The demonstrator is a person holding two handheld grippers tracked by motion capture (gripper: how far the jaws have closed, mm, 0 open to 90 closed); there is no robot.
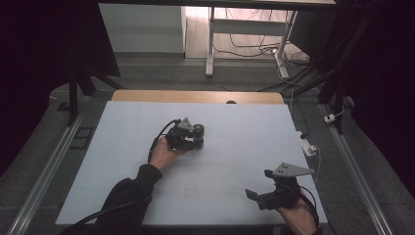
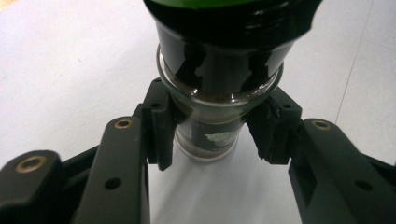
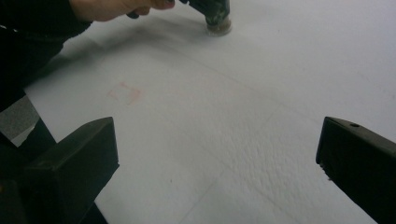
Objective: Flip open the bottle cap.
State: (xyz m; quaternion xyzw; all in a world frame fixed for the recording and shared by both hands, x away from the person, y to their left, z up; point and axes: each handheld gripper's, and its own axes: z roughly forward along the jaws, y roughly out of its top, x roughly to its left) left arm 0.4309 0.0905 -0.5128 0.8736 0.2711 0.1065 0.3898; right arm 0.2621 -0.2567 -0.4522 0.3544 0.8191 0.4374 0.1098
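While the left gripper (image 1: 194,138) stood clenched on a small glass jar (image 2: 215,126) w/ a green-and-black lid (image 1: 197,129), the jar sat upright near the middle of the white table (image 1: 244,127), base on the surface, long axis vertical. Jar held a dark fill, prob. tea or spice; the label was too blurred to read. The right gripper (image 1: 259,185) hung near the table's front right corner, jaws released and holding nothing, pointing toward the jar, well apart from it, so the left hand (image 1: 164,155) was far nearer.
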